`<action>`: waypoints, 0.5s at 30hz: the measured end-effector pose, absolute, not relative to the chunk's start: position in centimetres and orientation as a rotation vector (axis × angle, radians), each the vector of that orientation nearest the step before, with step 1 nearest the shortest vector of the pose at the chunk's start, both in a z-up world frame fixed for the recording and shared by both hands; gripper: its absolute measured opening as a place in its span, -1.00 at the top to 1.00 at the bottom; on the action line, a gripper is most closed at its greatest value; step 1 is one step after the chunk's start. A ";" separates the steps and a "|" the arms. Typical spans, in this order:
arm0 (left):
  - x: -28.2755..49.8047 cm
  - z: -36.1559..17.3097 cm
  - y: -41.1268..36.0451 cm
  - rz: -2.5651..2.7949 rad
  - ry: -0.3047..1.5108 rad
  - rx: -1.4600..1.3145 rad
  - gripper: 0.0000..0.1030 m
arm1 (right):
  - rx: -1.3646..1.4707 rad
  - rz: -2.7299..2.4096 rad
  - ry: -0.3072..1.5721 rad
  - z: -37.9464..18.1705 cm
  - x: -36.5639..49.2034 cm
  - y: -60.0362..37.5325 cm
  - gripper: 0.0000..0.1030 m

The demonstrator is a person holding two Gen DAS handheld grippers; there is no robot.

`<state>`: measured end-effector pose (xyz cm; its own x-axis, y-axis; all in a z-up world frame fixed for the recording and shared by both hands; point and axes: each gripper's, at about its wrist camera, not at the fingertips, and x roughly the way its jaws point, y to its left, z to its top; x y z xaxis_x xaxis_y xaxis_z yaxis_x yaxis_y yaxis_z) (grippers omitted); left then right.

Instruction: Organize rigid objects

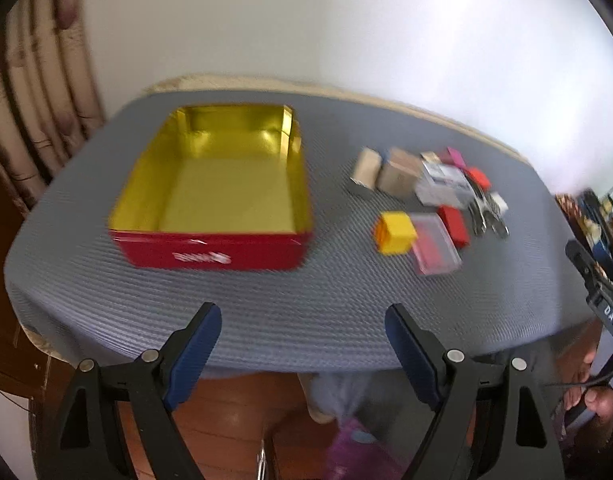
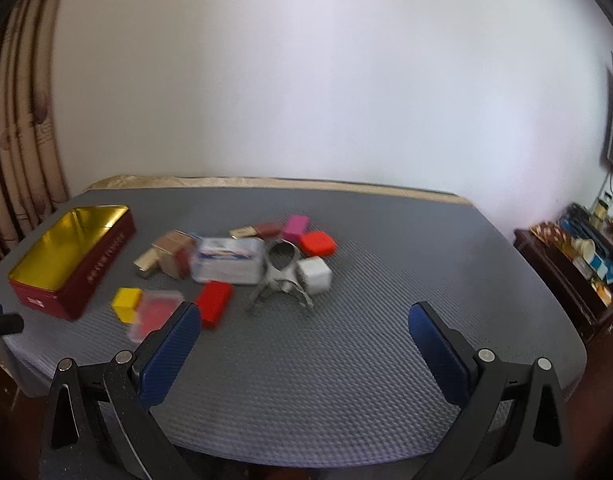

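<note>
A red metal tin (image 1: pixel 210 184), rectangular and lidless with a shiny gold inside, is seen at about ten o'clock on the grey ribbed mat (image 1: pixel 306 312) in the left wrist view; nothing is seen inside it. To its right, toward two o'clock, a loose heap of small hard things is spread: a yellow cube (image 1: pixel 395 232), a clear flat plastic case (image 1: pixel 434 246) touching it, a red box (image 1: pixel 453 225), two tan cardboard boxes (image 1: pixel 398 174), a clear plastic box with a printed label (image 2: pixel 226 262), a bent metal piece (image 2: pixel 282 276), a white cube (image 2: pixel 314 275), a rounded red lid-like box (image 2: pixel 317 243) and a pink box (image 2: pixel 295 227). Both views are blurred, so finer detail cannot be told.

The left gripper (image 1: pixel 302 328) is held over the mat's near edge, at six o'clock from the tin, its blue ribbed pads (image 1: pixel 194 356) spread wide with nothing between them. The right gripper (image 2: pixel 304 326) is likewise spread wide and empty, its left pad (image 2: pixel 170 356) overlapping the plastic case in the picture; contact cannot be told.
</note>
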<state>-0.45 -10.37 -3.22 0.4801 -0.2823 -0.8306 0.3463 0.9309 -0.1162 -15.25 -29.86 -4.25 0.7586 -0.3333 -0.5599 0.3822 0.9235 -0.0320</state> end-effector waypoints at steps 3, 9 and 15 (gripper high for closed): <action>-0.4 -3.9 -12.8 -0.417 1.042 0.080 -0.67 | 0.111 -0.406 0.606 -4.1 -15.9 -30.8 -0.99; -0.3 -6.4 -17.1 -0.562 1.177 0.022 -0.67 | 0.140 -0.406 0.608 -3.9 -16.1 -32.0 -0.99; 0.7 -7.5 -20.5 -0.616 1.221 0.074 -0.67 | 0.176 -0.406 0.635 -4.5 -15.9 -33.2 -0.99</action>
<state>0.75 -20.45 -7.48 0.2017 -0.4025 -0.8929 0.4793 0.8356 -0.2684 -15.85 -33.21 -4.54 0.7297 -0.3137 -0.6075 0.4197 0.9070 0.0359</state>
